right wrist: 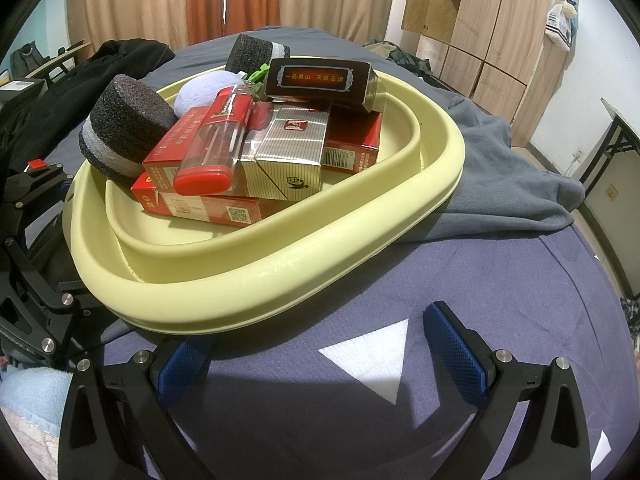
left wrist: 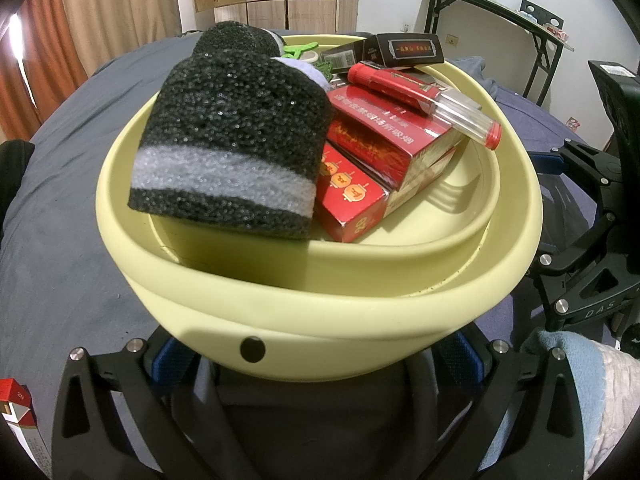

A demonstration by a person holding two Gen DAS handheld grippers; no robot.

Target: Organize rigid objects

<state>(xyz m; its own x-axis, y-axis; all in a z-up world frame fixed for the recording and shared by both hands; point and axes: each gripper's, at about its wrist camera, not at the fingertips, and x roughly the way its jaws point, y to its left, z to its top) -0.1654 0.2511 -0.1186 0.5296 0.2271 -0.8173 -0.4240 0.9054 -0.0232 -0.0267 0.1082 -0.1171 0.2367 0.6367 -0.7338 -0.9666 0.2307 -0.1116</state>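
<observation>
A pale yellow basin (left wrist: 320,320) (right wrist: 280,280) sits on a blue bed sheet. It holds two black-and-grey sponge blocks (left wrist: 232,136) (right wrist: 120,132), several red cigarette boxes (left wrist: 384,140) (right wrist: 224,208), a silver striped box (right wrist: 284,152), a dark box (left wrist: 408,50) (right wrist: 320,80), a red-and-clear lighter (left wrist: 432,100) (right wrist: 216,148) and a pale purple ball (right wrist: 204,92). My left gripper (left wrist: 316,356) has its blue pads either side of the basin's near wall; whether they press it is hidden. My right gripper (right wrist: 320,352) is open and empty over the sheet, right of the basin.
A red-and-white cigarette pack (left wrist: 16,412) lies at the lower left. A grey-blue cloth (right wrist: 512,184) is bunched behind the basin. Dark clothing (right wrist: 100,68) lies at the far left. A folding table (left wrist: 500,20) and wooden wardrobes (right wrist: 480,28) stand beyond the bed.
</observation>
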